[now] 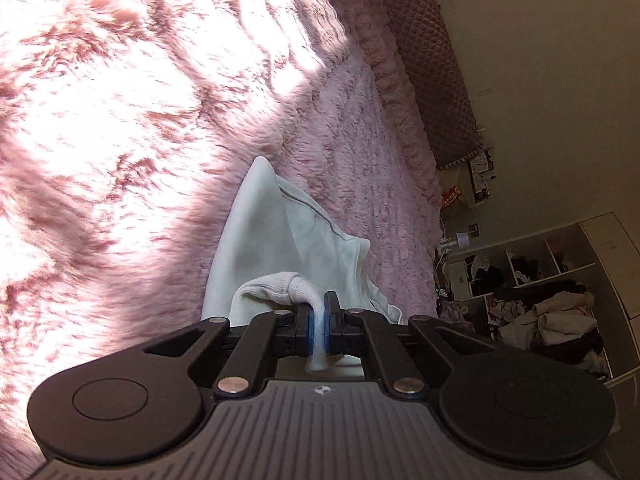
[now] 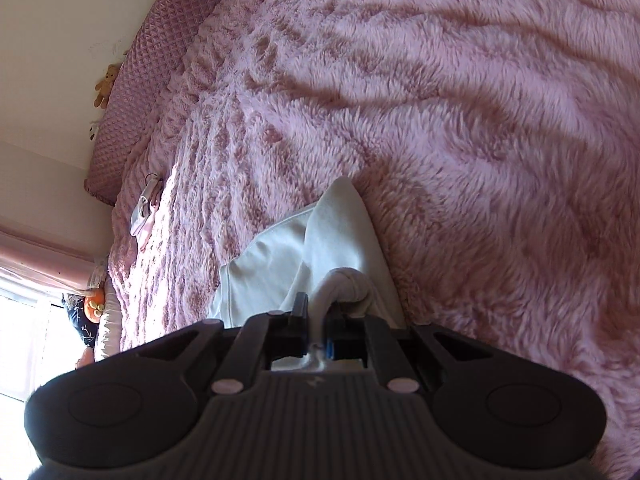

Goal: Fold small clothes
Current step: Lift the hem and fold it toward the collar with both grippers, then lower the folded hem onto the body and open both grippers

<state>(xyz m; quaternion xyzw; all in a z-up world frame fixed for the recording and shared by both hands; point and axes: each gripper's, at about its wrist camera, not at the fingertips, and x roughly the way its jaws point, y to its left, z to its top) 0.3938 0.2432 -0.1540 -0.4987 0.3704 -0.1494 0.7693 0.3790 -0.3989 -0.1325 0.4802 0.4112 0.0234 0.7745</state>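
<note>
Pink blanket (image 1: 120, 120) — garment (image 1: 280, 232) (shape hidden)

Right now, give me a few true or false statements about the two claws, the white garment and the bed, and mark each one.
1. The left claw is clamped on the white garment. True.
2. The right claw is open and empty. False: it is shut on the same white cloth.
3. The garment lies over a fluffy pink blanket. True.
4. The blanket is dark green. False: it is pink.
5. A small teddy bear sits near the quilted headboard. True.
</note>
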